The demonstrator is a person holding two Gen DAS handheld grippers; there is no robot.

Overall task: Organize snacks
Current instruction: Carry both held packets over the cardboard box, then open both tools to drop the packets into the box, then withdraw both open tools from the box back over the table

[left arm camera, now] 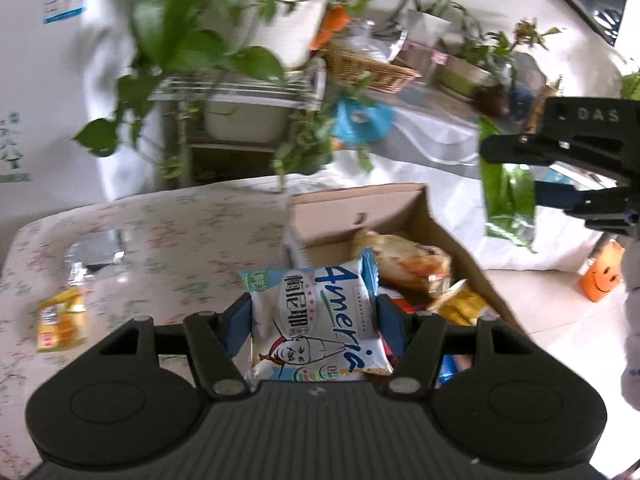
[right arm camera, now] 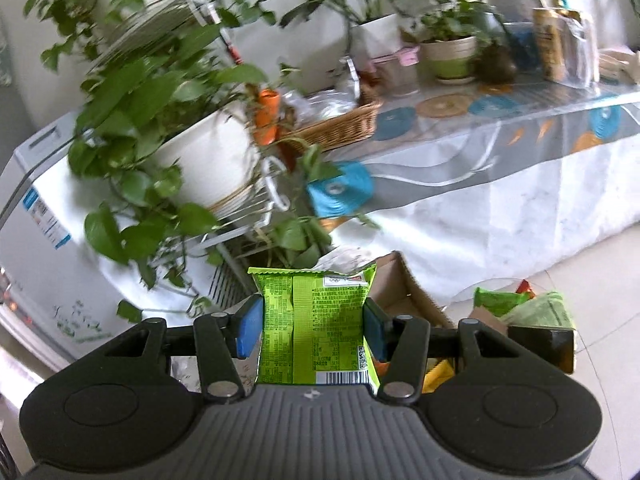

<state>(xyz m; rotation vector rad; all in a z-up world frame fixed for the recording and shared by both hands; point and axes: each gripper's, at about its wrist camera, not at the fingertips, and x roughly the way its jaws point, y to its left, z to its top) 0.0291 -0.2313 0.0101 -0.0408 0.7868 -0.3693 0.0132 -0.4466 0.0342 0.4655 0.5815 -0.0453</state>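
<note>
My left gripper (left arm camera: 310, 320) is shut on a white and blue snack packet (left arm camera: 316, 320) and holds it above the near left edge of an open cardboard box (left arm camera: 404, 208). The box holds several snack packs, among them an orange one (left arm camera: 404, 260). My right gripper (right arm camera: 310, 328) is shut on a green snack packet (right arm camera: 314, 328), held in the air above the same box (right arm camera: 404, 292). In the left wrist view the right gripper (left arm camera: 516, 168) shows at the right with the green packet (left arm camera: 508, 196) in it.
A yellow packet (left arm camera: 60, 320) and a silver packet (left arm camera: 94, 252) lie on the floral table (left arm camera: 180, 232) at the left. Potted plants on a rack (left arm camera: 240, 88) stand behind. A long covered table (right arm camera: 480, 152) carries a wicker basket (right arm camera: 336, 128) and pots. A green bag (right arm camera: 520, 308) lies at the right.
</note>
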